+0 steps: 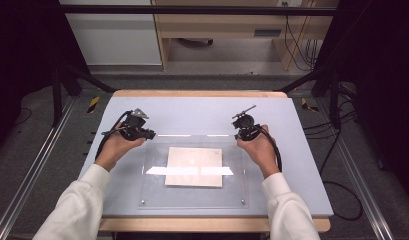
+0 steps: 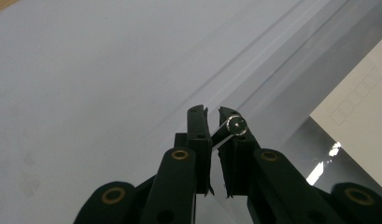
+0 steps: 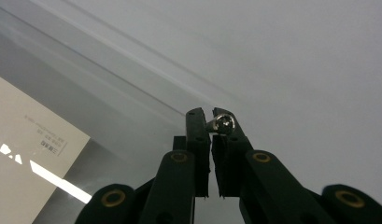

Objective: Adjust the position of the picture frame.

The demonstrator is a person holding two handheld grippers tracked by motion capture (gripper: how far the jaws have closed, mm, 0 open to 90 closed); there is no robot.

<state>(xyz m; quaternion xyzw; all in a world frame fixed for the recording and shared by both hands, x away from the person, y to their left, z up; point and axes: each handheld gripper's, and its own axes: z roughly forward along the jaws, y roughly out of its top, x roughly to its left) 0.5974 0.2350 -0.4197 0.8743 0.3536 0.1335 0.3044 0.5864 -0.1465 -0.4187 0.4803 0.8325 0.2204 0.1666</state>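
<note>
A clear acrylic plate [image 1: 157,195] lies on the grey mat, with a pale sheet of paper [image 1: 194,167] under it. My left gripper [image 1: 152,134] hovers at the plate's far left corner. In the left gripper view it [image 2: 212,112] is shut on a small silver screw [image 2: 236,124], whose round head sticks out beside the right-hand jaw. My right gripper [image 1: 238,136] is at the plate's far right corner. The right gripper view shows it [image 3: 210,112] shut on another silver screw [image 3: 223,123] near the tips. Both point down at the plate's far edge.
The grey mat [image 1: 292,165] covers a wooden table. Two small fasteners sit in the plate's near corners [image 1: 143,202] [image 1: 243,201]. Ceiling light glares off the plate. Black frame rails and cables run along both sides of the table.
</note>
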